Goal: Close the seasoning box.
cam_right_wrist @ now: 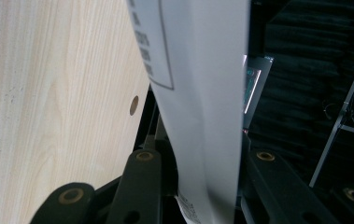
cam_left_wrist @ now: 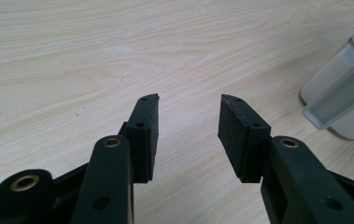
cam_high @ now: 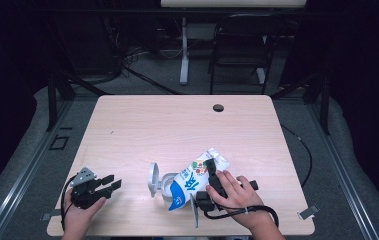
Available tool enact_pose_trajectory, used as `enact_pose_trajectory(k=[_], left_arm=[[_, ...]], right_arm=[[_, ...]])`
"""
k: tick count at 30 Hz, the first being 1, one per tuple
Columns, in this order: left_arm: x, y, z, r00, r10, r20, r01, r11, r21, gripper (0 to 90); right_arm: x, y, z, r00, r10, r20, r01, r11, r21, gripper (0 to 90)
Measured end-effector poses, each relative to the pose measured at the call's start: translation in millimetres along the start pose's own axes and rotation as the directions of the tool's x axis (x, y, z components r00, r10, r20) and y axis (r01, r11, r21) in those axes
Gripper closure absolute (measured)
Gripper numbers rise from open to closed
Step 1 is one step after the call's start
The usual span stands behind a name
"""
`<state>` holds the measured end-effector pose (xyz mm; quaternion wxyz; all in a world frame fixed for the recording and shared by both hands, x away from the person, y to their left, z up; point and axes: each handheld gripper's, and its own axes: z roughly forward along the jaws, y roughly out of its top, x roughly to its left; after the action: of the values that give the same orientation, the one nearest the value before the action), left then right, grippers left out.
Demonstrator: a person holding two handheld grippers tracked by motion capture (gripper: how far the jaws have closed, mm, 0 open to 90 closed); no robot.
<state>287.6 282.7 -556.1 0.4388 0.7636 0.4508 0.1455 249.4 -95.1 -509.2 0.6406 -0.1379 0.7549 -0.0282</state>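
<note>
A white pouch (cam_high: 197, 177) with blue and coloured print hangs tilted over the table, its lower end at the mouth of a clear container (cam_high: 166, 186) whose lid (cam_high: 153, 179) stands open. My right gripper (cam_high: 208, 167) is shut on the pouch's upper part. In the right gripper view the white pouch (cam_right_wrist: 198, 93) fills the gap between the jaws. My left gripper (cam_high: 113, 182) rests near the table's front left, open with nothing between its pads (cam_left_wrist: 188, 105). The clear container (cam_left_wrist: 347, 93) lies off to its right.
The wooden table (cam_high: 177, 125) has a dark cable hole (cam_high: 218, 107) near its far edge. A black chair (cam_high: 242, 45) and a white desk leg (cam_high: 184, 50) stand on the floor beyond. Metal rails run along both sides of the table.
</note>
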Motion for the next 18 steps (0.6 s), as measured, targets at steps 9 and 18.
enact_pose_trajectory(k=[9,18], left_arm=[[0.3,0.0,-0.2,1.0000,0.001,-0.001,-0.001,1.0000,0.001,58.6],[0.1,-0.2,0.5,1.0000,0.003,-0.001,-0.003,0.9999,0.010,58.5]], right_arm=[[0.7,0.9,0.4,0.9989,0.042,-0.020,-0.042,0.999,-0.014,74.3],[1.7,-0.1,-1.2,0.9911,0.120,-0.057,-0.121,0.993,-0.015,74.9]])
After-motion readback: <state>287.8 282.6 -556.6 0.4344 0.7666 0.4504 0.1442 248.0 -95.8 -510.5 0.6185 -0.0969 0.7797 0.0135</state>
